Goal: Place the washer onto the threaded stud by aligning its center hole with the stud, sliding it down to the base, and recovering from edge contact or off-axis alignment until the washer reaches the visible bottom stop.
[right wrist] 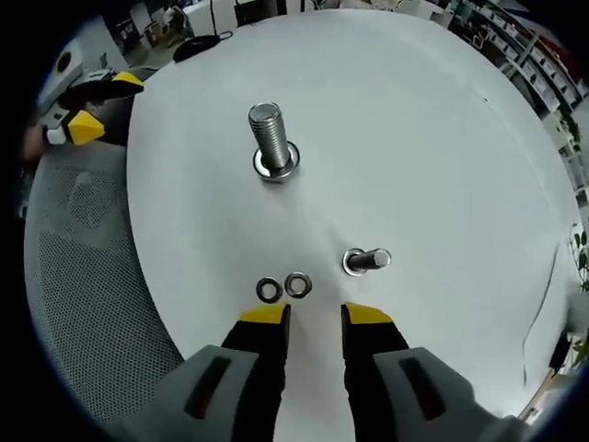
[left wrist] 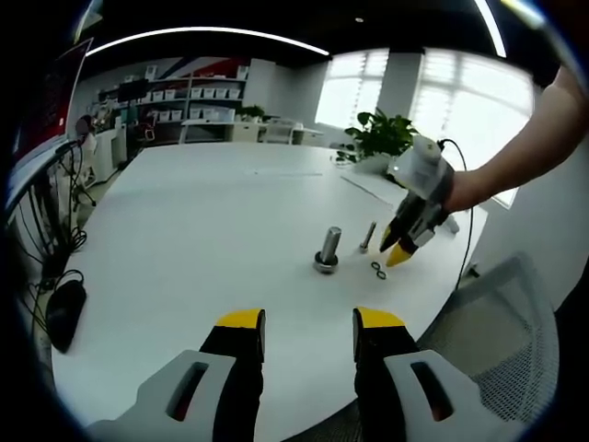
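On the white bench (right wrist: 442, 110), seen from the right gripper view, the big stud (right wrist: 271, 138) stands upright w/ a ring-like base at its foot. 2 washers (right wrist: 283, 288) lie flat, touching side by side, just ahead of the right hand-held gripper (right wrist: 316, 316); its yellow-tipped jaws are apart w/ nothing between them, hovering close above the washers. A smaller bolt (right wrist: 366, 261) stands near the washers, on the right, apart from them. Mesh chair (right wrist: 83, 276) sits off the bench edge at left.

Left gripper view: left hand-held gripper (left wrist: 310, 320) is low near the bench edge, jaws apart, nothing held. Stud (left wrist: 328, 249) sits ahead mid-bench, small bolt (left wrist: 368, 236) just beyond, washers (left wrist: 378, 270) near both. Right hand-held gripper (left wrist: 402, 250) comes in from the right, held by a hand (left wrist: 460, 189), tips pointing down beside the washers. A plant (left wrist: 382, 133) stands at the far bench end.
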`<action>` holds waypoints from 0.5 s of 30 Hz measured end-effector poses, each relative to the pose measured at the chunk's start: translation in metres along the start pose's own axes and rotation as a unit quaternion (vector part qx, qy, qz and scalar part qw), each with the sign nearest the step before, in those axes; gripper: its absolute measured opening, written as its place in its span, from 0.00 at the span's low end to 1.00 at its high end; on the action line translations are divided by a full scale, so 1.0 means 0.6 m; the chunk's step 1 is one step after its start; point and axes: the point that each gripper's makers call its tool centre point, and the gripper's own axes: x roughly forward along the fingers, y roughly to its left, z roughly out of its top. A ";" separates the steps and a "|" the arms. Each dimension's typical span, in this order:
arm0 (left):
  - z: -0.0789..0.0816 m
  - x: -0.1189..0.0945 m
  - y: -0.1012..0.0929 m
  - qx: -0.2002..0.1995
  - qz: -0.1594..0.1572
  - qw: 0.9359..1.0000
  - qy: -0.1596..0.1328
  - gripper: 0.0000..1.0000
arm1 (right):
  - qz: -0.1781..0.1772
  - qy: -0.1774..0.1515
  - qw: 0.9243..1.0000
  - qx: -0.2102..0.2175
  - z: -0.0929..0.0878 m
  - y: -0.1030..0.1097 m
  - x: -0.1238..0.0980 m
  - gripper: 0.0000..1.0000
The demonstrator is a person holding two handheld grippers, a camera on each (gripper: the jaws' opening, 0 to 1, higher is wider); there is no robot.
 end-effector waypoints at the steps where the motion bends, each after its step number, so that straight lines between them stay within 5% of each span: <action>1: 0.000 0.000 0.000 0.000 0.000 1.000 0.000 0.36 | 0.000 0.000 1.000 0.000 -0.001 0.001 0.000 0.25; 15: -0.001 0.000 0.000 0.000 0.000 1.000 0.001 0.36 | 0.013 -0.001 1.000 0.008 -0.003 0.033 0.012 0.25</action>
